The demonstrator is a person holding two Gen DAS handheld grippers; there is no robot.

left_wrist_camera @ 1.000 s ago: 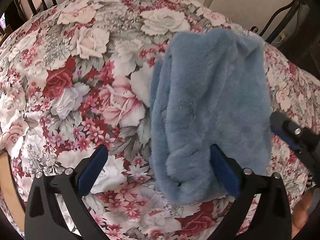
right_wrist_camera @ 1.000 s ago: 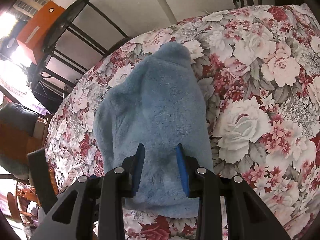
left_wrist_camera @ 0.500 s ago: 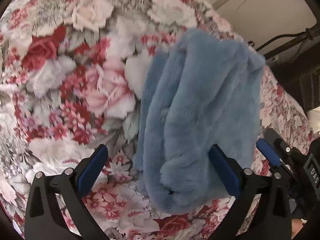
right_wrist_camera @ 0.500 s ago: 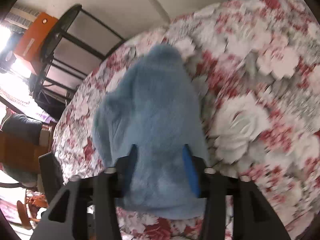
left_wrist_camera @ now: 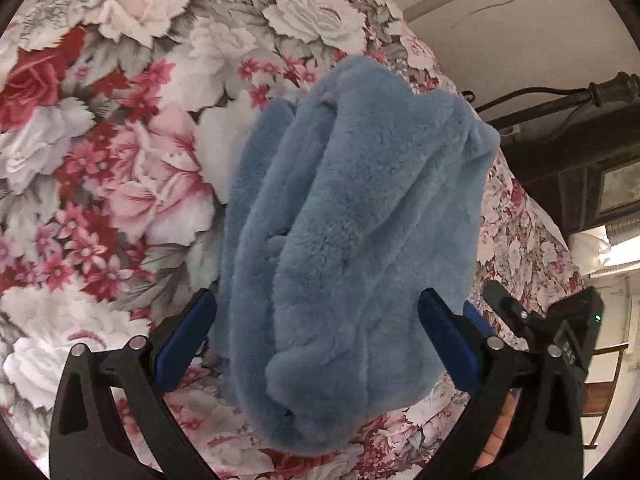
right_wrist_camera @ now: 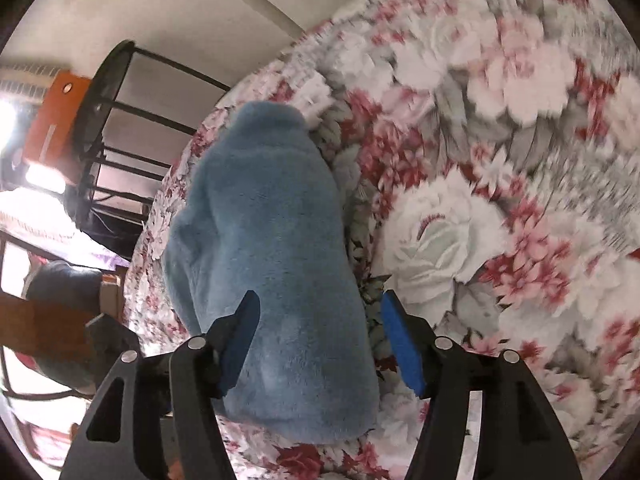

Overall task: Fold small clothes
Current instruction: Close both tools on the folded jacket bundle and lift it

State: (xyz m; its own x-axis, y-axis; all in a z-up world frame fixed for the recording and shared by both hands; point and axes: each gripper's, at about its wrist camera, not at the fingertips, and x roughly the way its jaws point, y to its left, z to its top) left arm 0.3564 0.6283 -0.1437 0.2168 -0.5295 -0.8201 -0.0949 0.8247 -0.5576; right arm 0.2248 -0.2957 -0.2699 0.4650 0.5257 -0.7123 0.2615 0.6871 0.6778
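Right now the blue fleece garment (left_wrist_camera: 352,220) lies bunched lengthwise on the floral bedspread (left_wrist_camera: 120,168), close to the bed's edge where the cover drops away toward the wall. Big white and red roses run across the whole spread, gently rumpled under the fleece. The left gripper (left_wrist_camera: 316,340) stands wide, blue pads either side of the garment's near end without pressing on it. And the right gripper (right_wrist_camera: 318,344), its jaws are opening, the fleece between them, the pads (right_wrist_camera: 400,344) clear of the pile on the one side; the other pad sits so near the nap I can't quite say it's free. Beyond the bed's edge there's a pale wall (right_wrist_camera: 168,12), a black metal frame (right_wrist_camera: 116,92) with curved bars, and an orange box (right_wrist_camera: 56,120) by a bright light. Off the other side, a dark cabinet (left_wrist_camera: 580,168) in shadow.
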